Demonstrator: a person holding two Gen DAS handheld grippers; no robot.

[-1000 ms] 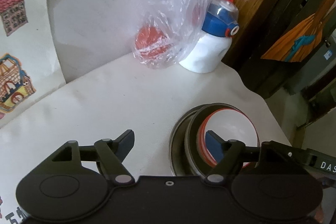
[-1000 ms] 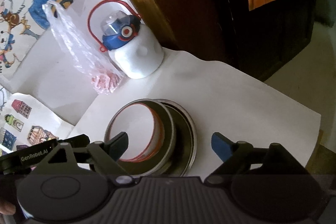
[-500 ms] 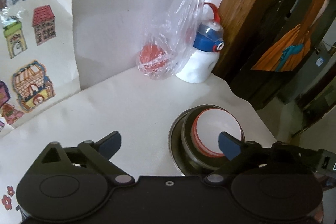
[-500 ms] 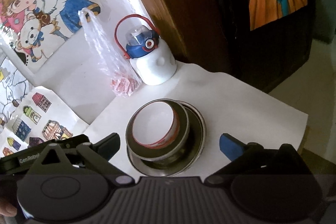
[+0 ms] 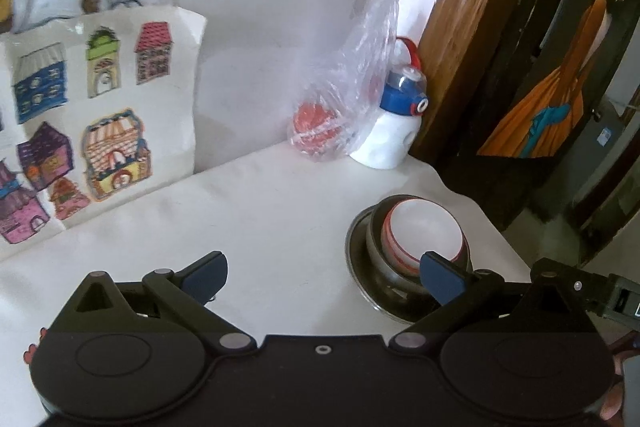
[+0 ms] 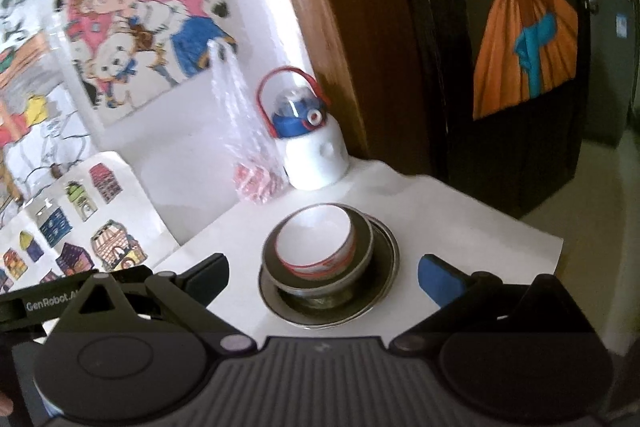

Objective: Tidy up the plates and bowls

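Steel plate point(image 6: 384, 247) carries the nested bowls point(image 6: 316, 247). My left claw point(image 5: 324, 273) and right claw point(image 6: 322, 275) have just spread wide, empty; I'd draw back level, clear of the stack.

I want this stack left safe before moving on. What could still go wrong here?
The white bowl sits tilted inside the steel bowl on the steel plate, so a bump might rattle it loose. The stack stands near the table's edge. Both tools, left and right, are open and empty.

Glossy ceramic bowl point(image 6: 316, 241) nests in dull steel bowl point(image 6: 356, 267) on steel plate point(image 6: 384, 291).
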